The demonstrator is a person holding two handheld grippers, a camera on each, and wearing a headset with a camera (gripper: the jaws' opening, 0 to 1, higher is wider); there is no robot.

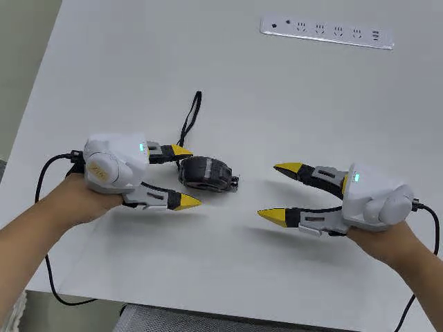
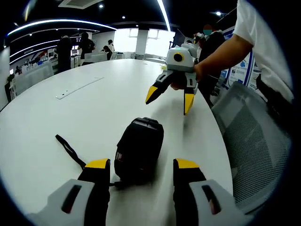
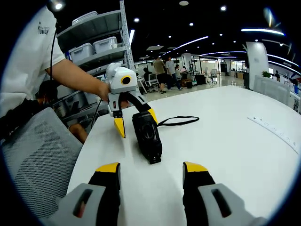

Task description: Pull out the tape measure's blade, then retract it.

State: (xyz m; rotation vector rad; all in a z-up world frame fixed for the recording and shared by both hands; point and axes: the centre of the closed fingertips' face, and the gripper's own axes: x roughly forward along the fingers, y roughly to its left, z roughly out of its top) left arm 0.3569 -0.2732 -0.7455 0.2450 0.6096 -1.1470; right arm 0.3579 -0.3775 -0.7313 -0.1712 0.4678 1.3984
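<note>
Black tape measure (image 1: 206, 173) lies on its side on the white surface (image 1: 228, 90), near the front edge, toward our left. Its black strap (image 1: 190, 117) trails away from us across the surface, looped at the far end. The blade is inside the case, and just the hook tab (image 1: 235, 183) shows at the mouth, facing right.

The left tool (image 1: 187, 176) has its jaws spread, yellow tips either side of the tape measure's rear end. The near tip stands clear of the case. The far tip is just beside it, and we cannot tell if they touch. In the left gripper view the case (image 2: 139, 146) sits between the tips (image 2: 141, 165) with a gap each side, not pinched.

The right tool (image 1: 273, 191) also has its jaws spread and holds nothing. It points at the hook end, near but apart. In the right gripper view the tape measure (image 3: 148, 134) lies ahead of its tips (image 3: 151, 167).

A white power strip (image 1: 327, 32) sits at the far right, well apart. A black cable (image 1: 41, 180) runs from the left tool off the front edge. A grey mesh chair (image 2: 254, 141) stands beside the surface.
</note>
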